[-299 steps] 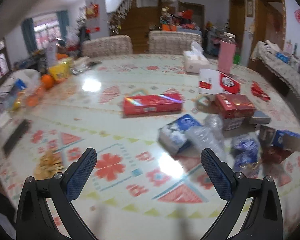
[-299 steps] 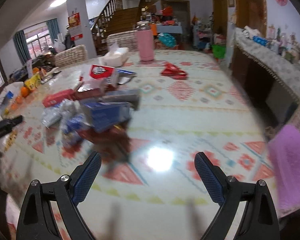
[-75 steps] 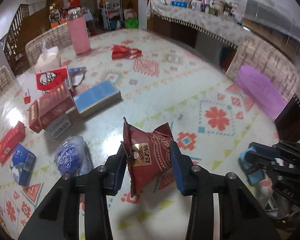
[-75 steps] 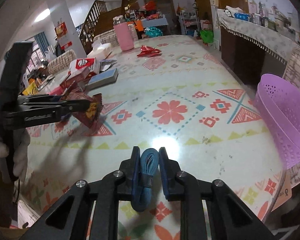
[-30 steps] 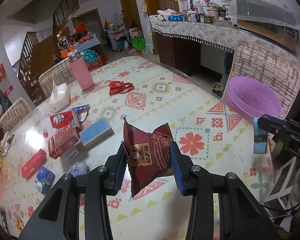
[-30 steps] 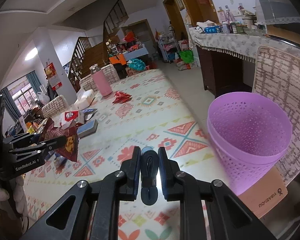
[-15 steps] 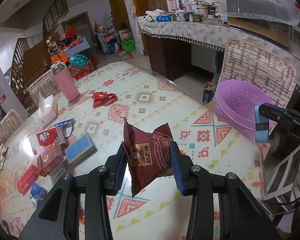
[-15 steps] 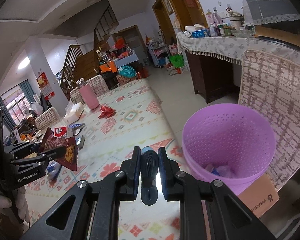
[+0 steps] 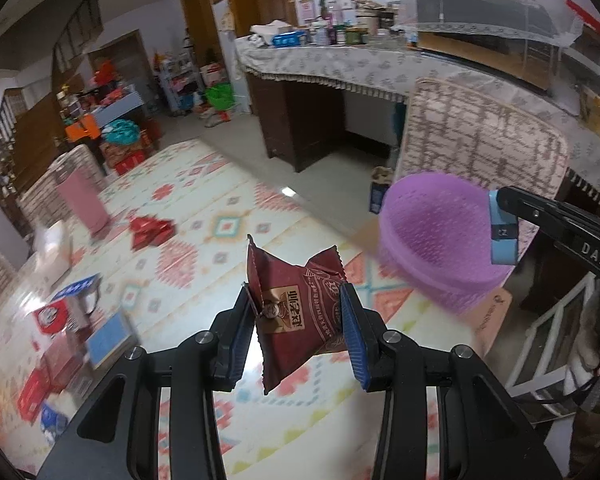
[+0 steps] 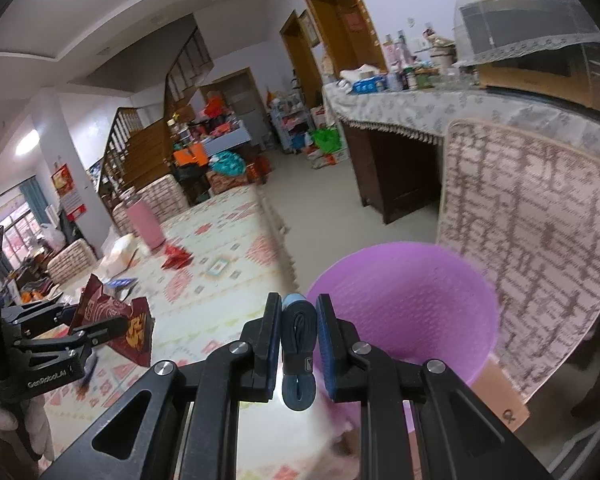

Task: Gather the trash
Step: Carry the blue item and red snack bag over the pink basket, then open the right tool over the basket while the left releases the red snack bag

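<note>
My left gripper point(image 9: 300, 320) is shut on a dark red snack bag point(image 9: 296, 312) and holds it above the patterned table point(image 9: 204, 240). My right gripper point(image 10: 299, 334) is shut on a flat blue packet point(image 10: 298, 354), held at the near rim of the purple perforated bin point(image 10: 412, 300). In the left wrist view the bin point(image 9: 432, 240) is ahead to the right, past the table edge, with the right gripper and blue packet point(image 9: 502, 232) at its right rim. The left gripper and red bag point(image 10: 116, 328) show at the left of the right wrist view.
A woven chair point(image 9: 480, 140) stands behind the bin. Boxes and packets point(image 9: 80, 328), a red wrapper point(image 9: 152, 230) and a pink flask point(image 9: 84, 200) lie on the table's far left. A cardboard box point(image 10: 500, 396) sits under the bin. A cloth-covered counter point(image 9: 340, 68) runs behind.
Both grippers have moved toward the bin, which looms larger. The right gripper with the blue packet has reached its rim. Both grips are unchanged.
</note>
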Action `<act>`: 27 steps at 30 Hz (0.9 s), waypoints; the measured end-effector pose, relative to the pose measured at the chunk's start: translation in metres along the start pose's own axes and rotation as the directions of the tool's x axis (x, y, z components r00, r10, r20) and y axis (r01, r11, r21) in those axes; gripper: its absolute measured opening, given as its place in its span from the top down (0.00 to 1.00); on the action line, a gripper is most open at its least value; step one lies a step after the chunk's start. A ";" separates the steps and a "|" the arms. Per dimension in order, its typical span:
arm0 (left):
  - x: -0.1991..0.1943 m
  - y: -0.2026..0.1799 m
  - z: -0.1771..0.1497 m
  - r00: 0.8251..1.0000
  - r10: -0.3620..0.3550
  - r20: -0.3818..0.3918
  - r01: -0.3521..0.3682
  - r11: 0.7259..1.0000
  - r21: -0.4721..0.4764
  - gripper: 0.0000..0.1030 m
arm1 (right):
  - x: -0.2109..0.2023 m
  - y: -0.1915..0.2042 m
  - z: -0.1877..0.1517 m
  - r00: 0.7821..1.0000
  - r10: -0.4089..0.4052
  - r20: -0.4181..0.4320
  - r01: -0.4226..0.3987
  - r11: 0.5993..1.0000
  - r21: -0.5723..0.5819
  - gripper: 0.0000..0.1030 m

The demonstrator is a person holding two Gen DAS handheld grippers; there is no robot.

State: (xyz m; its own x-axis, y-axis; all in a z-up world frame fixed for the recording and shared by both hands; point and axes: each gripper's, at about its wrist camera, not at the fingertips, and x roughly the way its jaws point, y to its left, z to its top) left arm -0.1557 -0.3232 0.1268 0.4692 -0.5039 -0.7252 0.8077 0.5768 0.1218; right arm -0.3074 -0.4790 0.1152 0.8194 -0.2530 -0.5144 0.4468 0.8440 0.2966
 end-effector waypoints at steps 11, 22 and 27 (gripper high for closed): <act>0.047 -0.053 0.057 0.982 -0.184 -0.031 0.184 0.983 -0.003 0.61 | 0.004 -0.066 0.027 0.993 -0.112 0.028 0.110 0.992 0.066 0.81; 0.095 -0.081 0.078 0.944 -0.319 -0.085 0.313 0.947 -0.079 0.55 | 0.042 -0.114 0.011 0.990 -0.127 -0.059 0.135 0.979 0.152 0.81; 0.101 -0.074 0.073 0.937 -0.336 -0.091 0.326 0.939 -0.113 0.38 | 0.050 -0.122 0.005 0.990 -0.127 -0.066 0.137 0.974 0.181 0.59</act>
State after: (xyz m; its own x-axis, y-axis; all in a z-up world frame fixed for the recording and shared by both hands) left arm -0.1420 -0.4639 0.0944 0.1357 -0.6082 -0.7821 0.8709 0.4495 -0.1985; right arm -0.3187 -0.5975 0.0573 0.7302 -0.3268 -0.6000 0.6128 0.7016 0.3637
